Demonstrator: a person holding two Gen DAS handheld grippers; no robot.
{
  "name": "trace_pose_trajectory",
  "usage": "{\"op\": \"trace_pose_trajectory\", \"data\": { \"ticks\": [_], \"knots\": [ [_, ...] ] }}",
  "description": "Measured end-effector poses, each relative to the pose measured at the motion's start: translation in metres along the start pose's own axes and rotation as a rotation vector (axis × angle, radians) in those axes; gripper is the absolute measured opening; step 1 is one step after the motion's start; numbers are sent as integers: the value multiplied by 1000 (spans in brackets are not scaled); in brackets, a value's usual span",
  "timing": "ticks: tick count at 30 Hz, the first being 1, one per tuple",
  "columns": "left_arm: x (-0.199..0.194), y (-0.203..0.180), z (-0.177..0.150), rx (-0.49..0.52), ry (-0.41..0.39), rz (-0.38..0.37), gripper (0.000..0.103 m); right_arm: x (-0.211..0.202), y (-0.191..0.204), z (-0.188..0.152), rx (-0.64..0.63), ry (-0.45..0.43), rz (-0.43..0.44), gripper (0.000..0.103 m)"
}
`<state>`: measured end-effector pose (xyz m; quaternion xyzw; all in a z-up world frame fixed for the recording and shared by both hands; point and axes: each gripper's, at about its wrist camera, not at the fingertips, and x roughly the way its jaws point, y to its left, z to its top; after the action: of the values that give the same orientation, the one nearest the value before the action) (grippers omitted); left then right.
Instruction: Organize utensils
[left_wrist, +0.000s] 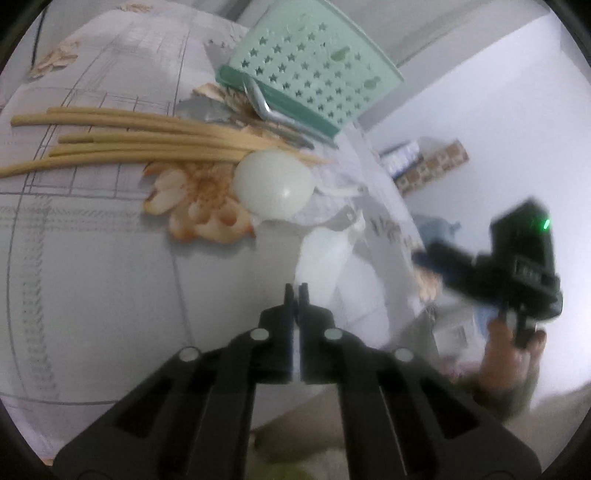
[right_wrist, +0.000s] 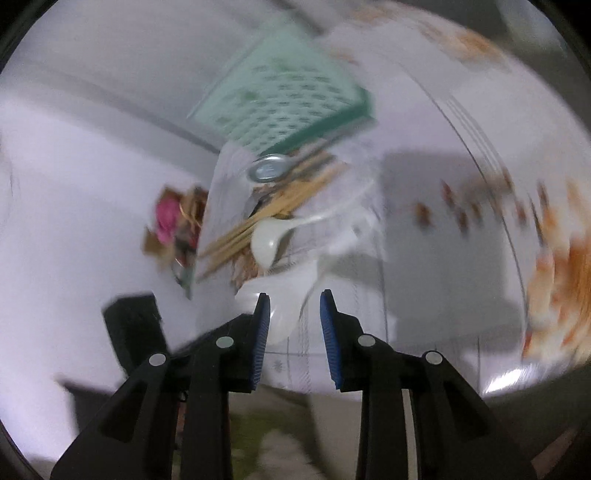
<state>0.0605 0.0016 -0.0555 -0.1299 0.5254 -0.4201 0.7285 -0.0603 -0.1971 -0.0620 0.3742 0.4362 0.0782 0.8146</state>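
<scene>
left gripper (left_wrist: 294, 291) first, from its own camera: jaws pressed together, nothing between them, hanging over bare tablecloth (left_wrist: 92, 277). up ahead and a touch left lies the white ladle (left_wrist: 273, 184), bowl facing us, its handle running off to the right. beyond it, the chopsticks (left_wrist: 147, 142) fan out leftward, long axes lying straight across the line the fingers point along. further back, metal tongs (left_wrist: 273, 110) lean at the foot of the green basket (left_wrist: 314, 66). right gripper (left_wrist: 476, 269) shows blurred, off the table edge, held by a hand (left_wrist: 513, 343).

now the right camera, heavily smeared: right gripper (right_wrist: 294, 299) stands partly parted and empty, a white shape i can't name just past its fingertips. ladle (right_wrist: 267, 240), chopsticks (right_wrist: 266, 210) and a metal spoon (right_wrist: 267, 168) pile up ahead, basket (right_wrist: 288, 92) behind. my read: the left one sits nearer that pile.
</scene>
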Motion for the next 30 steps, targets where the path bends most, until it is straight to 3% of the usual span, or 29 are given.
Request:
{"op": "trace_pose_trajectory", "data": {
  "ticks": [2, 9, 12, 16, 21, 24, 26, 30],
  "knots": [
    [-6, 6, -1, 15, 18, -2, 1, 7, 26, 9, -174, -4, -93, 38],
    [-35, 30, -12, -10, 5, 28, 1, 57, 71, 30, -749, -6, -389, 39],
    [-50, 37, -20, -30, 2, 42, 1, 83, 75, 31, -949, 80, -444, 39],
    [-72, 39, -32, -19, 0, 79, 0, 97, 81, 31, -1138, 142, -440, 38],
    [-105, 48, -45, -65, -43, 97, 0, 125, 78, 35, -1256, 244, -454, 37],
    [-125, 49, -47, -97, -95, 100, 0, 134, 82, 38, -1265, 235, -416, 35],
    [-138, 50, -47, -122, -138, 98, 0, 138, 83, 40, -1268, 242, -408, 21],
    [-166, 47, -48, -139, -216, 102, 0, 141, 86, 33, -1284, 186, -435, 9]
  ]
}}
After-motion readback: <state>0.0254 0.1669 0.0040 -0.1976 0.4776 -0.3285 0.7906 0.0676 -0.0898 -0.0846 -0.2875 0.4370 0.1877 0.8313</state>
